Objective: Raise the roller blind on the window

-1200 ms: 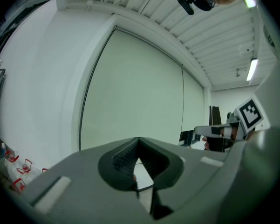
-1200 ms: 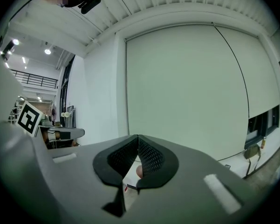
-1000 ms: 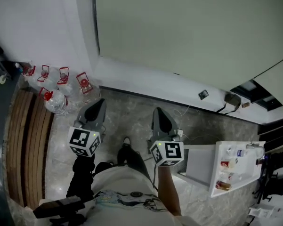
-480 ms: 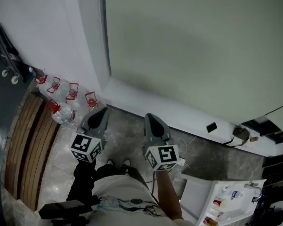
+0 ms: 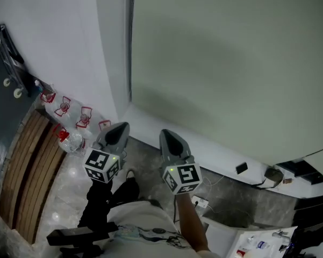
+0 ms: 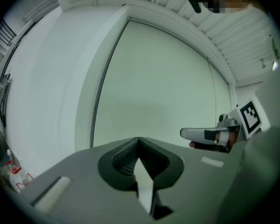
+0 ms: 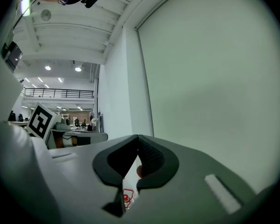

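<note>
The roller blind is a pale grey-green sheet that hangs fully down over the window, and it fills most of the left gripper view and the right gripper view. Its left edge meets a dark frame line beside the white wall. My left gripper and right gripper are held side by side, pointing level at the blind's lower left part, short of touching it. The left gripper's jaws meet at the tips with nothing between them. The right gripper's jaws are likewise closed and empty.
Several large water bottles with red handles stand on the floor by the wall at the left. Next to them lies a slatted wooden bench. A dark wheeled rack is at the far left. A power strip and cables lie by the sill. A white table corner shows at the bottom right.
Both grippers have travelled toward the blind and leftward along the window. The white table has slid almost out of view at the lower right. The jaws stayed closed.
</note>
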